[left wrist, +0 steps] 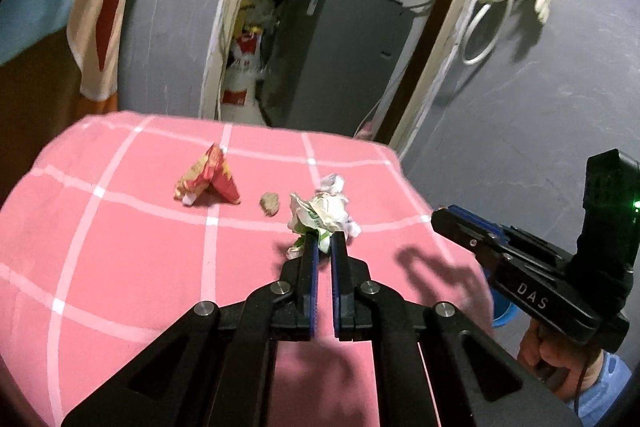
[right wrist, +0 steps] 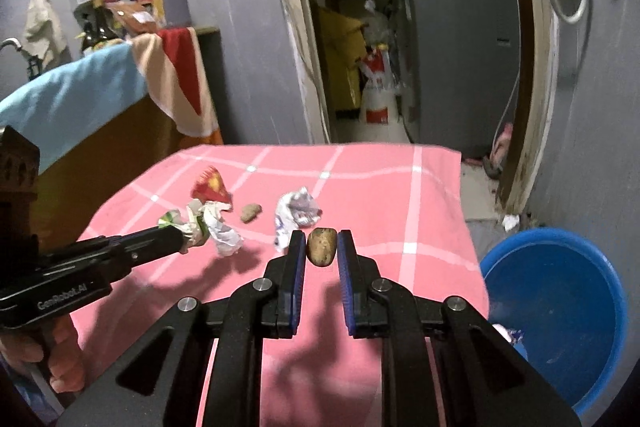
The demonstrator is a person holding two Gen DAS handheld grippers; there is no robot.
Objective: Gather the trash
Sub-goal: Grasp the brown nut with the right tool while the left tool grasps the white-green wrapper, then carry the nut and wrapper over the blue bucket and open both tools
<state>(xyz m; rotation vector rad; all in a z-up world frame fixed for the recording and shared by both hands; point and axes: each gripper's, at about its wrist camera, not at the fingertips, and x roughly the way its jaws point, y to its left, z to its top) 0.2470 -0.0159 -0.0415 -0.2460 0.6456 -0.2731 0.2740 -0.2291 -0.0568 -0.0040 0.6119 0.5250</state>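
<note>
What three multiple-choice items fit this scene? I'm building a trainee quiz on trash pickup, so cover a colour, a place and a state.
1. What colour is the checked cloth?
A pink with white lines
B green
C plain grey

2. Where is the blue basin?
A on the cloth
B on the floor beside it
C hung on the wall

3. What is the right gripper doing?
A standing open, with nothing in it
B shut on a brown lump
C shut on a red wrapper

Answers:
1 A: white lines cross the pink fabric.
2 B: the basin stands below the cloth's right edge.
3 B: both pads press the lump's sides.
</note>
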